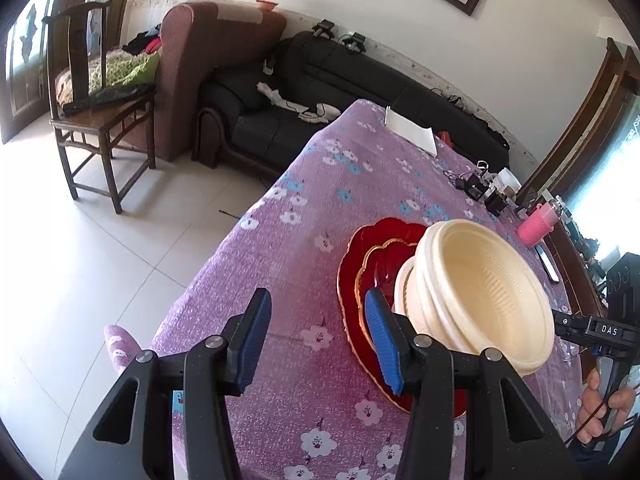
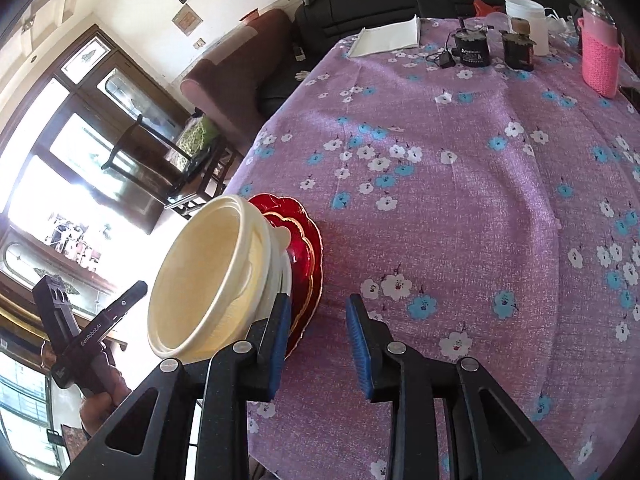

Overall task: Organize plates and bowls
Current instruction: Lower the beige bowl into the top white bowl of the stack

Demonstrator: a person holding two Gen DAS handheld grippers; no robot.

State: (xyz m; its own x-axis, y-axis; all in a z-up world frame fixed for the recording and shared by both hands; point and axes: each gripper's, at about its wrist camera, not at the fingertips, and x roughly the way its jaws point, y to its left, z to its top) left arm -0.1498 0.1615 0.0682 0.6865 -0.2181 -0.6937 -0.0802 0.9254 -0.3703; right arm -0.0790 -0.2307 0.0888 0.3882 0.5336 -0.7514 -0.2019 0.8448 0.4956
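Note:
A stack of cream bowls (image 1: 480,288) (image 2: 208,280) stands on two red scalloped plates (image 1: 368,248) (image 2: 308,240) with gold rims, a smaller plate on a larger one. They rest on the purple flowered tablecloth (image 1: 304,240) (image 2: 460,200) near the table's edge. My left gripper (image 1: 318,336) is open over bare cloth, its right finger just in front of the plates' rim. My right gripper (image 2: 320,346) is also open with only cloth between its fingers. Its left finger is close beside the bowl stack, and I cannot tell whether they touch.
At the far end of the table are a white notebook (image 2: 388,36), black devices with cables (image 2: 472,48), a white cup (image 2: 524,12) and a pink bottle (image 2: 598,56) (image 1: 536,224). Past the table's edge stand a black sofa (image 1: 320,80) and a wooden chair (image 1: 96,120).

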